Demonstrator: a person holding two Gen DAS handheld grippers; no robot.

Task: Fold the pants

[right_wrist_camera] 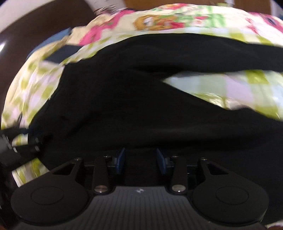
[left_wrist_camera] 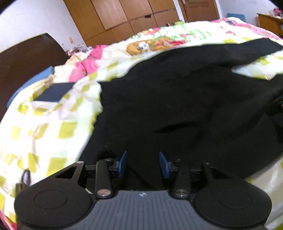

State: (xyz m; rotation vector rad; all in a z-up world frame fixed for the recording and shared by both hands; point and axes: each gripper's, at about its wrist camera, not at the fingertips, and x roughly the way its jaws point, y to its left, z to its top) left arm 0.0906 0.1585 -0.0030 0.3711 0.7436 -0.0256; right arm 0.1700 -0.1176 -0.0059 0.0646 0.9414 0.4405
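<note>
Left wrist view: black pants [left_wrist_camera: 176, 106], soft and matte, spread wide over a bed covered by a bedspread [left_wrist_camera: 53, 127] with yellow-green squares, pink patches and a cartoon figure. Two legs parting toward the right, with a wedge of bedspread showing between them. Left gripper [left_wrist_camera: 143, 163] low in the picture, above the near edge of the pants; blue pads [left_wrist_camera: 123, 163] standing apart, jaws released, only flat black cloth seen beyond the gap, nothing pinched. Shown here alone: brown wooden wardrobe doors [left_wrist_camera: 123, 16] with plain flat panels, a wooden door at the back, a white wall, a dark curved headboard [left_wrist_camera: 26, 58] at the left, a small dark blue rectangle [left_wrist_camera: 54, 92] lying on the bedspread, and a blue pillow edge [left_wrist_camera: 30, 79] near the headboard.

Right wrist view: much more blurred, closer to the cloth. Same pants [right_wrist_camera: 123, 106] filling the middle, the split between the legs clearer, with a long pointed wedge of bedspread [right_wrist_camera: 230, 92] at the right. Right gripper [right_wrist_camera: 140, 160] also above the black cloth, blue pads [right_wrist_camera: 121, 160] apart, jaws released, nothing gripped. Only here: at the left edge, dark parts with pale marks [right_wrist_camera: 10, 141], possibly the other gripper, too smeared to say surely.
</note>
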